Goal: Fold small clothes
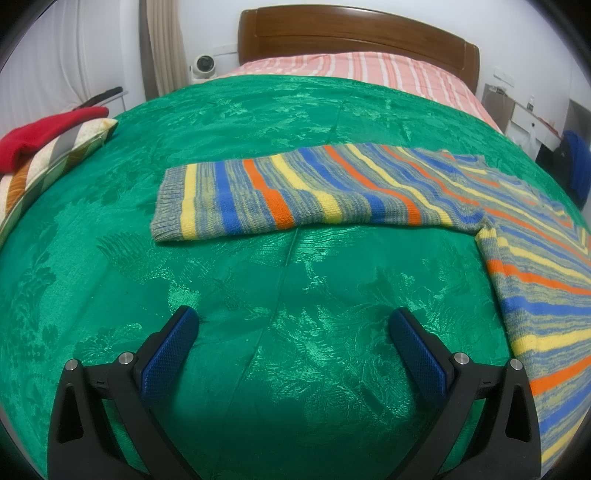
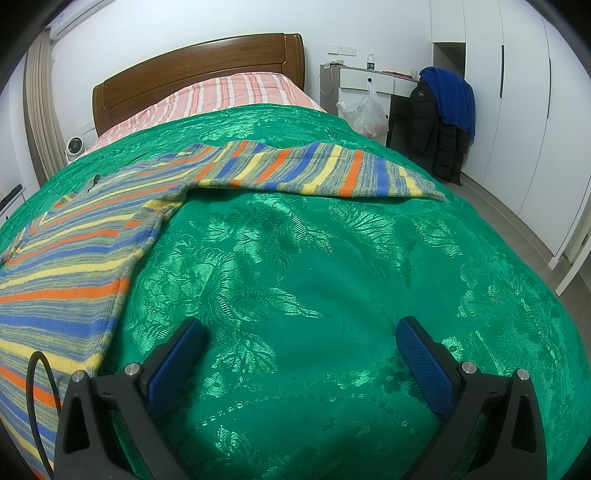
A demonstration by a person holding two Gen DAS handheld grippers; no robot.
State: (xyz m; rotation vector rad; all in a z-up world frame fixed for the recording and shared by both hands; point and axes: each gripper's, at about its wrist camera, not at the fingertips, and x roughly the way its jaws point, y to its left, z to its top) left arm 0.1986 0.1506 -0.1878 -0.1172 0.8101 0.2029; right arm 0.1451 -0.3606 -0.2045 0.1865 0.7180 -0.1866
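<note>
A striped knit sweater [image 1: 535,266] in blue, orange, yellow and grey lies flat on the green bedspread [image 1: 258,280]. In the left wrist view its sleeve [image 1: 280,195] stretches out to the left, the body lies at the right. My left gripper [image 1: 293,325] is open and empty, hovering over bare bedspread short of the sleeve. In the right wrist view the sweater's body [image 2: 66,266] lies at the left and its other sleeve [image 2: 314,170] stretches to the right. My right gripper [image 2: 301,336] is open and empty over bare bedspread, to the right of the body.
A red garment [image 1: 44,129] lies on a patterned pillow [image 1: 40,166] at the left bed edge. A wooden headboard [image 1: 354,33] and striped pink sheet [image 1: 354,70] are at the far end. A desk with a plastic bag [image 2: 364,110] and hanging jackets [image 2: 439,122] stand right of the bed.
</note>
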